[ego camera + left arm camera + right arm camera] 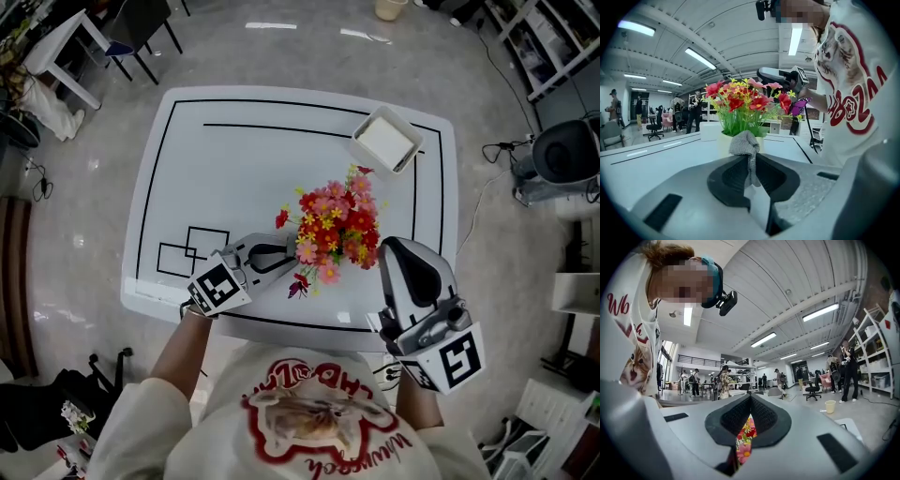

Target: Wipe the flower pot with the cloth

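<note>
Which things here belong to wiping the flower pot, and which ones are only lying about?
For the job: flower pot; cloth; left gripper, shut on the cloth.
Lying about: tray, at the far corner of the table.

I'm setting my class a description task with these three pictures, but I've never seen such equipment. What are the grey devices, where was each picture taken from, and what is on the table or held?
A person holds a two-jaw gripper in each hand; there is no robot. One picture comes from a camera on the person's head, looking down; the other two from cameras riding on each gripper, looking along its jaws. On the white table stand a flower pot of red, pink and yellow flowers and a white tray. The left gripper is shut on a grey cloth, just in front of the pot. The right gripper is shut and empty.
</note>
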The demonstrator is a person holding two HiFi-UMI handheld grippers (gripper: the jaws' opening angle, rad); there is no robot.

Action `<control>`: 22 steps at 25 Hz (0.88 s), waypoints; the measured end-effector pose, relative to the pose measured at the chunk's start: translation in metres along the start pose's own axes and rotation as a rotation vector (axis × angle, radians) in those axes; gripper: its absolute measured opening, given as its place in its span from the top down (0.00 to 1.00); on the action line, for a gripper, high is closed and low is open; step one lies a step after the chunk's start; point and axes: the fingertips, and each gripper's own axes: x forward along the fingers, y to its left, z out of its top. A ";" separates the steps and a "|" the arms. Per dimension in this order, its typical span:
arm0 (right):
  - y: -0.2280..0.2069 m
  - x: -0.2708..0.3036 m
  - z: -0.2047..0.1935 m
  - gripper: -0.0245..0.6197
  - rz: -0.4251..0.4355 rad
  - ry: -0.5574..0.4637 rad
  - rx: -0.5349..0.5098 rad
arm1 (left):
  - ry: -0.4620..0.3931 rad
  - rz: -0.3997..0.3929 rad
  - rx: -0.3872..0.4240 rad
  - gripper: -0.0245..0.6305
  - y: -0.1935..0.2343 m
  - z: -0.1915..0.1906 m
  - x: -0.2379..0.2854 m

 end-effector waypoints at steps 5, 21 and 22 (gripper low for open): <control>0.004 -0.006 0.001 0.96 -0.022 -0.004 0.005 | 0.005 -0.035 -0.010 0.90 -0.015 0.001 0.006; 0.017 -0.014 0.008 0.96 -0.061 -0.017 -0.010 | 0.027 -0.075 -0.007 0.90 -0.035 0.002 0.025; 0.018 -0.014 0.008 0.96 -0.062 -0.018 -0.012 | 0.024 -0.074 -0.011 0.90 -0.036 0.003 0.025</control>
